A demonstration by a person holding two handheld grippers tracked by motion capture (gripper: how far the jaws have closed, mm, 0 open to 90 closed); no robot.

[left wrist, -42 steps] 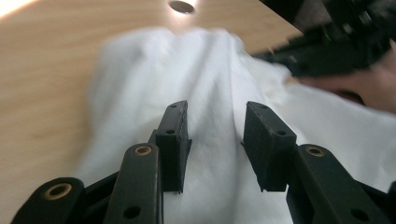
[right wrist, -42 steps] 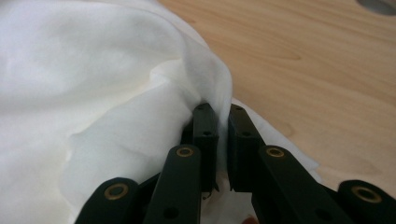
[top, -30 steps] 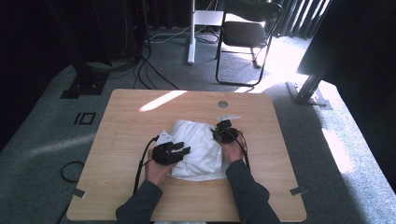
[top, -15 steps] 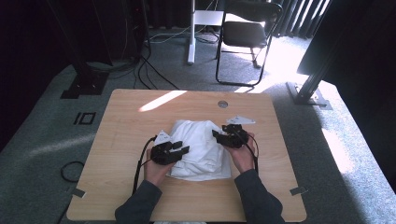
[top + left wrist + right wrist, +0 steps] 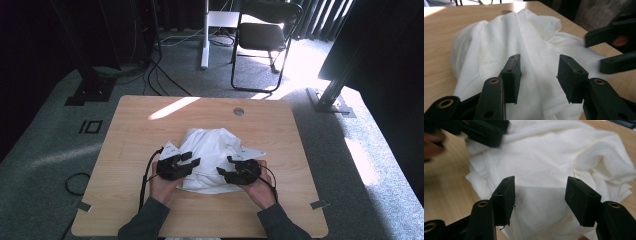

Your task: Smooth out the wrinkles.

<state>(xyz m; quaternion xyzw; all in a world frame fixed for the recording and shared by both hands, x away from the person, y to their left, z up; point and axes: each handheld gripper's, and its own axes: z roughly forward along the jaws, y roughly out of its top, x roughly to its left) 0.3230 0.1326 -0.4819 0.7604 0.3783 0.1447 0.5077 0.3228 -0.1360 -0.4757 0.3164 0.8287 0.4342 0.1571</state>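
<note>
Grey carpet surrounds the wooden table (image 5: 150,130), and sunlight falls across its far edge. On the middle of the table, somewhat toward the near edge, a white cloth (image 5: 212,147) lies crumpled in a loose heap. The left gripper (image 5: 181,164) hovers at the cloth's left side, its jaws spread with nothing between them. The right gripper (image 5: 231,172) is at the right side; its jaws have just been opening and pinch nothing, the fabric lying below them. Probably both hands face each other like this to take hold of opposite edges and spread the cloth flat.
</note>
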